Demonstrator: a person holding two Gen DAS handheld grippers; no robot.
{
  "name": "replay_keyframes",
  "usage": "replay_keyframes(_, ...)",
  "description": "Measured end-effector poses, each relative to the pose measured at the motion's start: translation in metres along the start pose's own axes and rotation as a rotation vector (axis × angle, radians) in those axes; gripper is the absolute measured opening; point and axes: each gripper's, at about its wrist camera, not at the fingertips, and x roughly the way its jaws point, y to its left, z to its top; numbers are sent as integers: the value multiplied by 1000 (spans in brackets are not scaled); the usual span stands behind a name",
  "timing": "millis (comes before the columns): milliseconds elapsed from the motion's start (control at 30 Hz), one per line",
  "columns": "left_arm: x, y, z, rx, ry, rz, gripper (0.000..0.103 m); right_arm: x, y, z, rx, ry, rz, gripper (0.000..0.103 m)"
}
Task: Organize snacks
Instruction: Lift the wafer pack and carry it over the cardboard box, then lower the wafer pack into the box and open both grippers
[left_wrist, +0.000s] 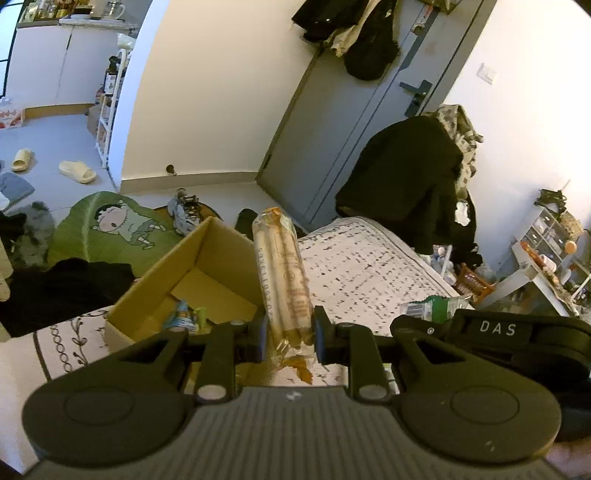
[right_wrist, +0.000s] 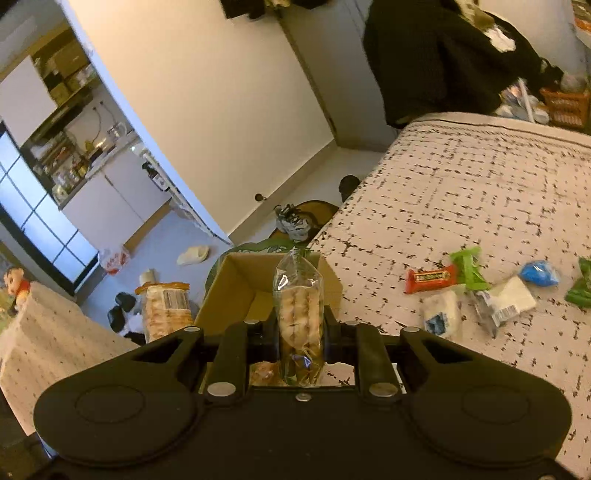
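The left gripper (left_wrist: 290, 334) is clamped on a clear-wrapped pack of pale rice crackers (left_wrist: 282, 280), pinching it near its lower end so the pack stands up and leans a little away from the camera, its crimped orange tail (left_wrist: 299, 369) hanging below the fingers. Just to the left of that pack sits the open cardboard box (left_wrist: 155, 284) on the bed, and down in its bottom corner there's a small blue-and-green wrapped snack (left_wrist: 184, 315). Off to the right of the fingers, a green-labelled packet (left_wrist: 432, 306) peeks over the other gripper's black body.

Over to the right gripper (right_wrist: 300, 334): it's closed on a clear bag of round biscuits (right_wrist: 299, 317), held upright, the twisted top of the bag (right_wrist: 297, 258) poking up in front of the box (right_wrist: 236, 284). The box stands right behind that bag, at the edge of the patterned bedspread (right_wrist: 480, 192). From this side the cracker pack (right_wrist: 166, 310) shows to the left of the box.

Further right, loose on the bedspread, lies a scatter of snacks: a red bar (right_wrist: 430, 278), a bright green wrapper (right_wrist: 469, 267) touching it, a white packet with a blue mark (right_wrist: 441, 317), a white packet with a barcode (right_wrist: 509, 301), and a blue one (right_wrist: 541, 273) beyond. All of them are well apart from the box.
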Motion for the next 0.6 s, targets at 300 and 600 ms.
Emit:
replay_keyframes(300,13,28,3,-31,30,39,22,26,18,-3,-14,37,9,19)
replay_keyframes(600,32,51,4,-59,72,63,22,57,27,-5,3,75,27,19)
